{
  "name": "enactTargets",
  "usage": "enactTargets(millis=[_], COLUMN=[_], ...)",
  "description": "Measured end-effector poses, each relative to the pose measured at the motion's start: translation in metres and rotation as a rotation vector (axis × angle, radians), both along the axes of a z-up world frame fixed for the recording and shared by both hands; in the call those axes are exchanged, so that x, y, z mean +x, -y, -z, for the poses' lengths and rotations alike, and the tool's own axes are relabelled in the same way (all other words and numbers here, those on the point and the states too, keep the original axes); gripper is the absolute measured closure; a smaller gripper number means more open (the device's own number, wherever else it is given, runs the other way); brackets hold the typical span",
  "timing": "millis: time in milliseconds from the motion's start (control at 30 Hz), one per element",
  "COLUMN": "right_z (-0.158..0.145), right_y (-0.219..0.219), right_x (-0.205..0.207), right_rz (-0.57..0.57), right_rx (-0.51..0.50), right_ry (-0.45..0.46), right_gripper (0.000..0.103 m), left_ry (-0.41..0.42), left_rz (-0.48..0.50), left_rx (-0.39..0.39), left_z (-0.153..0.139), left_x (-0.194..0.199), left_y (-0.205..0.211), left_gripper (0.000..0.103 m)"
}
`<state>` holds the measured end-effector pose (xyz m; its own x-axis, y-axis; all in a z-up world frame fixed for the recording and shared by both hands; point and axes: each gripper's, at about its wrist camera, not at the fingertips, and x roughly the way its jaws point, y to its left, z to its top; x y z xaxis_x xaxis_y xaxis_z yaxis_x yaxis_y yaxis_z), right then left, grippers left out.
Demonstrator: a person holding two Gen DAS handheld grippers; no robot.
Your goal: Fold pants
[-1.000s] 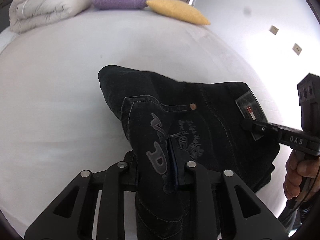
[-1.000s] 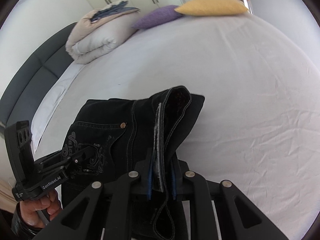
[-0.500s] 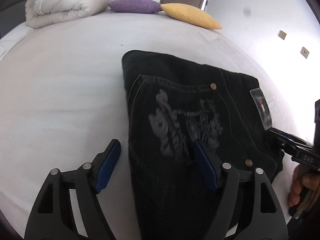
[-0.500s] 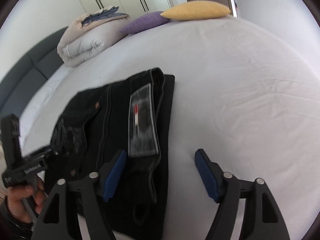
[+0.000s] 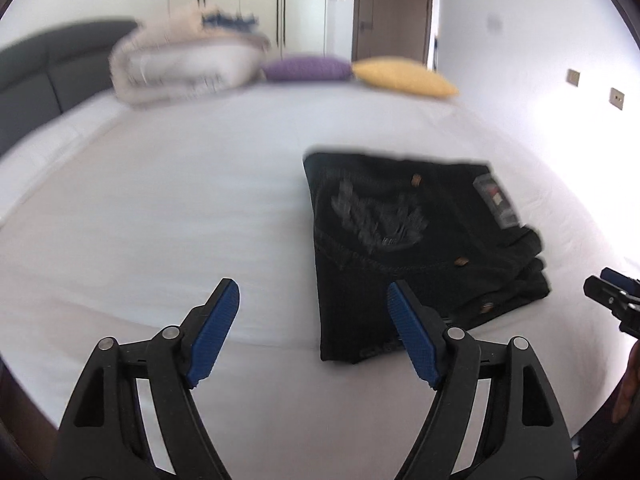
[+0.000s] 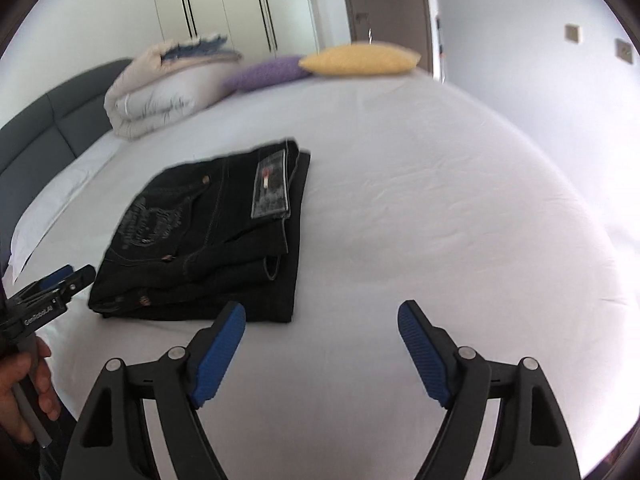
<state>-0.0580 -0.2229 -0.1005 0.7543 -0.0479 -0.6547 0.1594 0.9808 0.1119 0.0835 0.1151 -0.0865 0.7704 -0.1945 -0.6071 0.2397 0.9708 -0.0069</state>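
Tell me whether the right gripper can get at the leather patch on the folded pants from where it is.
Probably yes. The right gripper is open and holds nothing, and the patch lies face up on top of the folded pants, with nothing between them.

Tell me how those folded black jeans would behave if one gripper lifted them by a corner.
The black jeans would probably unfold and sag: loose stacked layers show at the near edge. They likely feel fairly heavy, being thick denim. Slipping seems unlikely against ribbed pads.

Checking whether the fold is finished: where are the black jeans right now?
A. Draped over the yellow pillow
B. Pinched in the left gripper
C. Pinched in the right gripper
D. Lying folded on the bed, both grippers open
D: the black jeans lie folded on the bed, with the left gripper and the right gripper open and empty.
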Motion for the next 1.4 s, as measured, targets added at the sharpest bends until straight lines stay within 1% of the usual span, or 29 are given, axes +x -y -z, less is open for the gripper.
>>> enactTargets(millis=[33,67,100,133,167,200,233,300,367,400,433,500,533,600,667,700,733,800,867,933,967,1033,1133,1200,1400], right_z=[-0.004,-0.009,-0.014,-0.019,-0.024,-0.031,-0.038,-0.056,-0.077,-0.084,-0.093,-0.112,-0.119,-0.135,-0.148,-0.151,-0.155,-0.155,-0.15,-0.141,-0.136,-0.125,-0.118,-0.113,-0.102], right_y=[-0.003,-0.005,-0.006,-0.008,-0.008,-0.009,-0.01,-0.011,-0.016,-0.018,-0.02,-0.026,-0.027,-0.03,-0.034,-0.036,-0.037,-0.041,-0.041,-0.038,-0.037,-0.037,-0.039,-0.039,-0.048], right_x=[-0.004,-0.011,-0.019,-0.024,-0.03,-0.037,-0.043,-0.057,-0.073,-0.079,-0.085,-0.097,-0.102,-0.111,-0.117,-0.119,-0.118,-0.116,-0.11,-0.104,-0.101,-0.099,-0.095,-0.091,-0.082], right_rz=[0.002,0.009,0.021,0.03,0.04,0.054,0.069,0.103,0.142,0.154,0.164,0.167,0.169,0.173,0.173,0.163,0.139,0.104,0.096,0.091,0.097,0.096,0.116,0.114,0.103], right_rx=[-0.011,-0.02,-0.027,-0.031,-0.033,-0.039,-0.047,-0.082,-0.142,-0.167,-0.192,-0.225,-0.233,-0.241,-0.24,-0.238,-0.234,-0.229,-0.218,-0.183,-0.174,-0.165,-0.193,-0.191,-0.193], right_ry=[0.02,0.044,0.071,0.094,0.12,0.151,0.184,0.282,0.395,0.431,0.467,0.522,0.537,0.567,0.583,0.577,0.556,0.502,0.445,0.384,0.347,0.309,0.26,0.226,0.164], right_gripper=[0.022,0.022,0.022,0.021,0.02,0.015,0.008,0.0,0.0,0.0,0.0,0.0,0.0,0.0,0.0,0.0,0.0,0.0,0.0,0.0,0.0,0.0,0.0,0.0,0.0], left_ry=[0.056,0.104,0.165,0.246,0.31,0.363,0.403,0.429,0.477,0.495,0.494,0.447,0.423,0.408,0.363,0.337,0.305,0.266,0.196,0.126,0.107,0.07,0.022,0.003,-0.055], left_rz=[-0.02,-0.044,-0.061,-0.07,-0.077,-0.083,-0.091,-0.111,-0.143,-0.146,-0.144,-0.122,-0.111,-0.107,-0.121,-0.118,-0.117,-0.132,-0.125,-0.124,-0.128,-0.126,-0.107,-0.105,-0.103], left_rx=[0.019,0.039,0.057,0.067,0.066,0.059,0.042,0.01,-0.021,-0.04,-0.059,-0.07,-0.061,-0.033,0.0,0.003,0.003,0.018,0.042,0.065,0.07,0.062,0.04,0.036,0.02], left_z=[-0.013,-0.024,-0.038,-0.054,-0.068,-0.08,-0.094,-0.113,-0.127,-0.132,-0.136,-0.142,-0.145,-0.149,-0.151,-0.151,-0.15,-0.146,-0.136,-0.124,-0.118,-0.107,-0.093,-0.085,-0.067], left_x=[-0.016,-0.026,-0.039,-0.055,-0.067,-0.079,-0.09,-0.105,-0.122,-0.131,-0.138,-0.144,-0.142,-0.145,-0.146,-0.145,-0.143,-0.144,-0.141,-0.132,-0.127,-0.12,-0.11,-0.106,-0.094], left_y=[0.001,0.002,0.003,0.003,0.005,0.005,0.004,0.001,-0.001,-0.003,-0.005,-0.007,-0.008,-0.006,-0.005,-0.006,-0.004,-0.002,0.004,0.009,0.01,0.01,0.012,0.012,0.006], left_gripper=[0.015,0.01,0.002,0.0,0.0,0.0,0.0,0.0,0.0,0.0,0.0,0.0,0.0,0.0,0.0,0.0,0.0,0.0,0.0,0.0,0.0,0.0,0.0,0.0,0.0])
